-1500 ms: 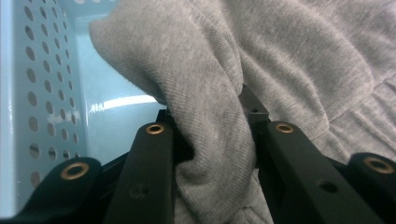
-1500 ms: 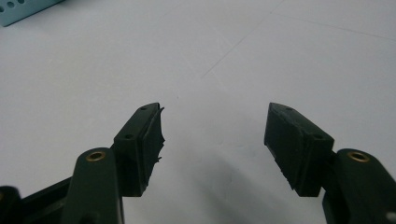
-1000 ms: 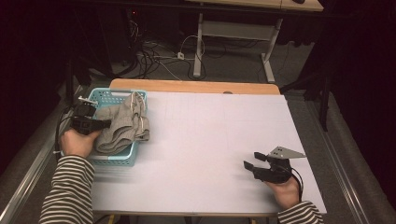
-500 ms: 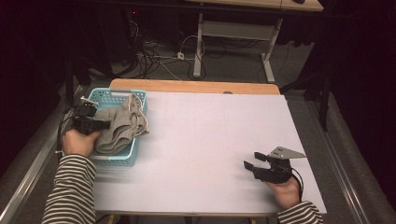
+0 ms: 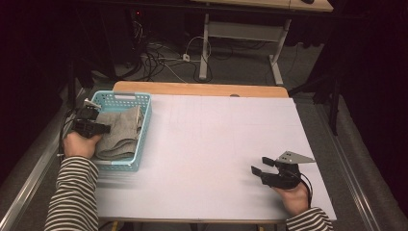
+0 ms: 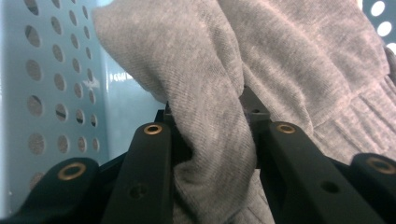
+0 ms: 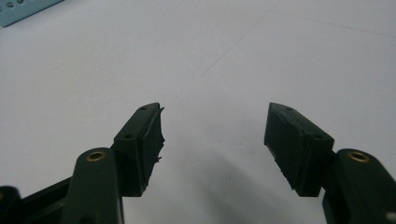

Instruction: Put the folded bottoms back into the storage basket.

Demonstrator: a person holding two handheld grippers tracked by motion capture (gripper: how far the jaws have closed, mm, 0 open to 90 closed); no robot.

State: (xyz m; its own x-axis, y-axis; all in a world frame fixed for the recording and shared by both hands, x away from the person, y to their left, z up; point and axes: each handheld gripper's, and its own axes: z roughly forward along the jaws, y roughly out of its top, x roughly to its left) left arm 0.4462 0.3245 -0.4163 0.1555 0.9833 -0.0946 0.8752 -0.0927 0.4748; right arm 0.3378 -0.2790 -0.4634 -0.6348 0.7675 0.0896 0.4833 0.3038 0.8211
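Step in hand, as judged: taking the cloth (image 5: 118, 134) out of the basket (image 5: 144, 126). The left gripper (image 5: 103, 129) is inside the basket at the surface's (image 5: 216, 144) left edge, its jaws clamped on a thick fold of the cloth (image 6: 210, 140). The rest of the cloth lies bunched in the basket.

The right gripper (image 5: 257, 169) rests low over the bare surface near the front right, well apart from the basket. Its jaws stand apart with nothing between them (image 7: 212, 140).

Next move likely calls for a lift high enough to clear the basket rim, then a carry toward the open middle. The light basket could drag along with the cloth.

Materials: cloth is grey knit, soft, ribbed, limp, with a gathered seam. Basket is pale blue plastic, rectangular, walls perforated with round holes (image 6: 56, 93). Surface is white, flat and matte.
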